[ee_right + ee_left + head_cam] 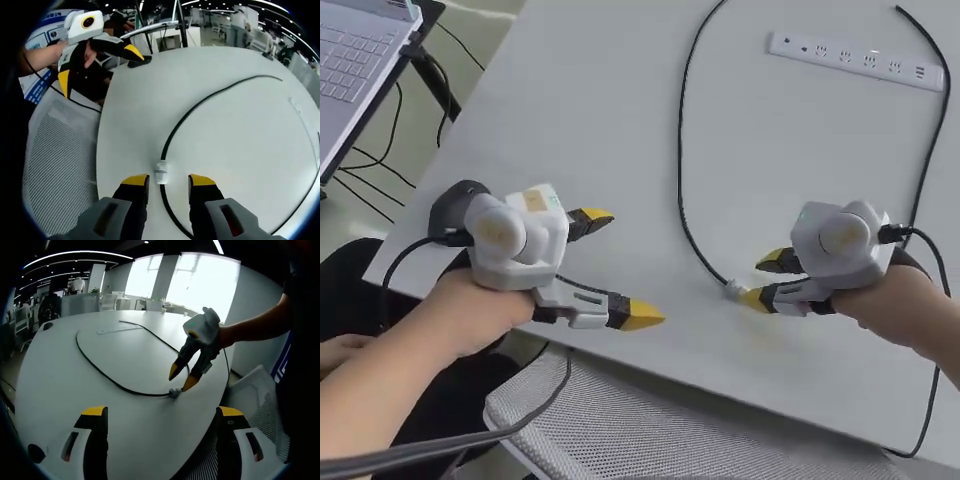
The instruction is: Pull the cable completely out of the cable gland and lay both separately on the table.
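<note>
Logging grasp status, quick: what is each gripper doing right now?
Left gripper: open, holding nothing.
Right gripper: open, tips at the cable gland, not clamped on it.

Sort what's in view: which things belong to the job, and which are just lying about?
Job: cable; cable gland threaded on it; right gripper, jaws open at the gland; left gripper, open.
Lying about: power strip; laptop; mesh chair.

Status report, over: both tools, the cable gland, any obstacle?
Left tool open, empty. Right tool open, at cable gland. Cable runs through gland, on table. No obstacle near.
</note>
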{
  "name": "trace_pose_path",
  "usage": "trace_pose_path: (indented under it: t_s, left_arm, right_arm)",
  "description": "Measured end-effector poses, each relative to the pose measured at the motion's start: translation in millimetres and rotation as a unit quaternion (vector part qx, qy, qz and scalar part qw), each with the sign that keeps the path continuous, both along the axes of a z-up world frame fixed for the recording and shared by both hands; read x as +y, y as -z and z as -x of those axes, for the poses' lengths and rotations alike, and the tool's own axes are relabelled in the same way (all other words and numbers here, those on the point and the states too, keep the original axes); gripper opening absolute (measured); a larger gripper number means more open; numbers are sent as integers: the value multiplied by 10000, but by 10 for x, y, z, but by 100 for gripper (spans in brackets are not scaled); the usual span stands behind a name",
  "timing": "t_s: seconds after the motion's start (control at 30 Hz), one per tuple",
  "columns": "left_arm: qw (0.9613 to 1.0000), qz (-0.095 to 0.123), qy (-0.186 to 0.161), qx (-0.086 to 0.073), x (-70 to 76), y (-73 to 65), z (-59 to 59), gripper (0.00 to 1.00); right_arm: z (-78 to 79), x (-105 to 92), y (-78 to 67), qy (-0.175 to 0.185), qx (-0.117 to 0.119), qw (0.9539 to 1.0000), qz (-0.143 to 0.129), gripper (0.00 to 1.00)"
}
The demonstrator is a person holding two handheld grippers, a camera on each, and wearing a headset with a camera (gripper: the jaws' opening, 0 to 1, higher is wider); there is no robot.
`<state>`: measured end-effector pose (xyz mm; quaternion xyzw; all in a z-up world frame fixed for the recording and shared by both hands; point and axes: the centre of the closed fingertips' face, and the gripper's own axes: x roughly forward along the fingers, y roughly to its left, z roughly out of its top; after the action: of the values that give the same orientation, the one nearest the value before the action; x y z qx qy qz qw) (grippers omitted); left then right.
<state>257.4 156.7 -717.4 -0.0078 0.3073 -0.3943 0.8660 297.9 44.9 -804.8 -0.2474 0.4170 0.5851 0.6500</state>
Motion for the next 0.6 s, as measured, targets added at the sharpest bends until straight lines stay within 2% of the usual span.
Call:
trace_pose_path:
  t_s: [0.3, 0.6]
  left_arm:
    - [10000, -18, 55, 81, -8, 51, 54, 88]
    - [9999, 11, 82, 136, -39, 79, 87, 86]
  right_arm:
    - [34, -1, 96, -166, 10, 9998, 128, 15]
    - [69, 10, 163, -167, 174, 9995, 187, 11]
